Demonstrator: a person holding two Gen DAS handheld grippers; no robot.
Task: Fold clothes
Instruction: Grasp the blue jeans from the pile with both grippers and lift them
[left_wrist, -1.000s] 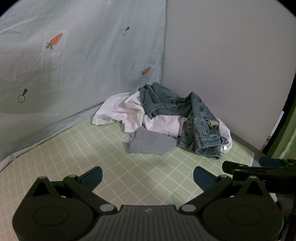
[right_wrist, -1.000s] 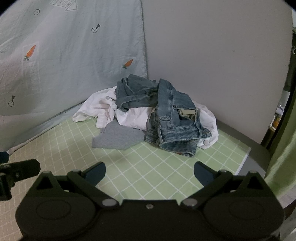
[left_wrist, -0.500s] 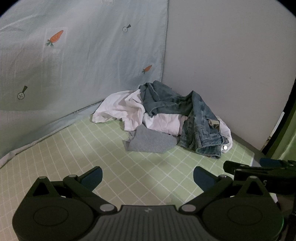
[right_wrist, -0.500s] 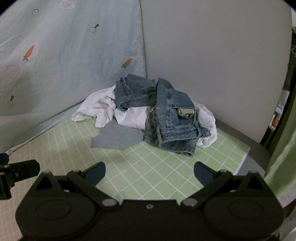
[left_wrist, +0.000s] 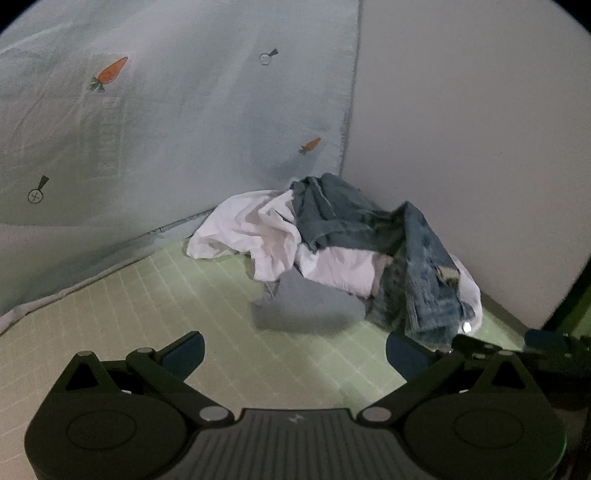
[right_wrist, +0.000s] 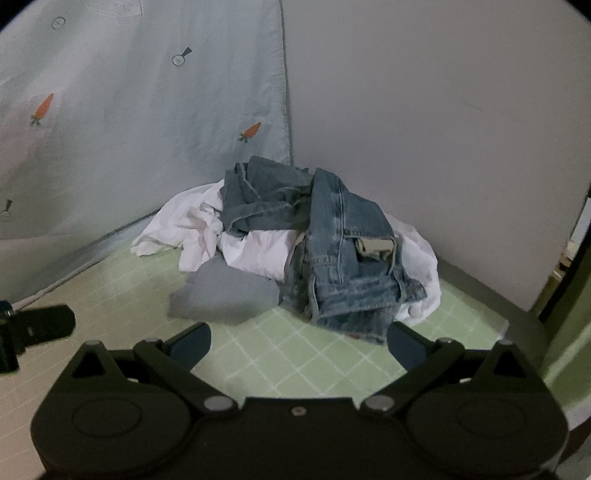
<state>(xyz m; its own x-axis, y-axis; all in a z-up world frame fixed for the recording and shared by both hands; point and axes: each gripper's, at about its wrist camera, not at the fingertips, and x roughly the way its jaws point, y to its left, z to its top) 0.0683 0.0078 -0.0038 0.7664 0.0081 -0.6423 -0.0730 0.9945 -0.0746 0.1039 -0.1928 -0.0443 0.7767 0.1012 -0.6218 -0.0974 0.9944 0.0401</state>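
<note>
Both tongs hanging released w/ nothing gripped: clothes pile (right_wrist: 295, 254) lying at 12 o'clock of R gripper (right_wrist: 299, 343), at 1 o'clock of L gripper (left_wrist: 295, 352), long axis running 10-to-4, R looking nearer.

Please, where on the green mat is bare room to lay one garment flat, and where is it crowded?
Free: the near part of the green checked mat, between the open right tongs and the pile, and the left stretch along the carrot-print sheet. Crowded: the back corner, where jeans, white garments and a grey cloth are heaped together.
</note>
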